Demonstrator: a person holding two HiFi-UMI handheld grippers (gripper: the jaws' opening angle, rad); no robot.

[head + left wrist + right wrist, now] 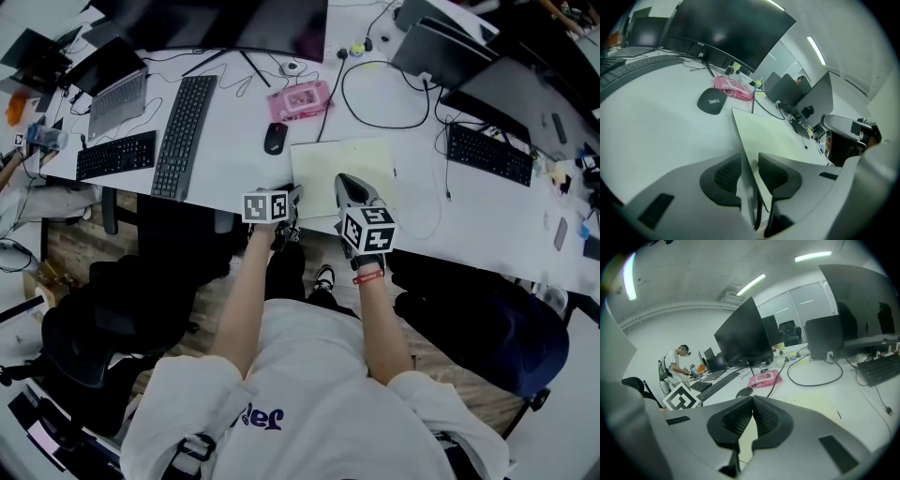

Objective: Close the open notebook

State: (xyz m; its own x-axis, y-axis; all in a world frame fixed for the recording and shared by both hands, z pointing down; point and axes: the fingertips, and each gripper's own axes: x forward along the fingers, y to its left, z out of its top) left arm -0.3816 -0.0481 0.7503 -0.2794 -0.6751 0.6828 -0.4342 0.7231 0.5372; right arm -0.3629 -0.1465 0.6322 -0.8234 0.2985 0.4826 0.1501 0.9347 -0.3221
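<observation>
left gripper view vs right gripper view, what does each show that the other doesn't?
Left only: the edge of the notebook between the open jaws of the left hand-held gripper. Right only: the right hand-held gripper shut and empty, the left one's marker cube, a standing person. Both: the notebook, black mouse, pink pack, dark monitor.

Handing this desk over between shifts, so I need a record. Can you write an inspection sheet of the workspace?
Surface: white desk, crowded at the back.
Job's things: pale notebook near the front edge; open or closed not clear.
Clutter: mouse, pink pack, keyboards, laptop.
Grippers: left gripper open, notebook's edge between its jaws; right gripper shut, empty, over the notebook.
Cables: black cable looped behind the notebook.
Surroundings: dark chairs, monitor, a person at a far desk.
</observation>
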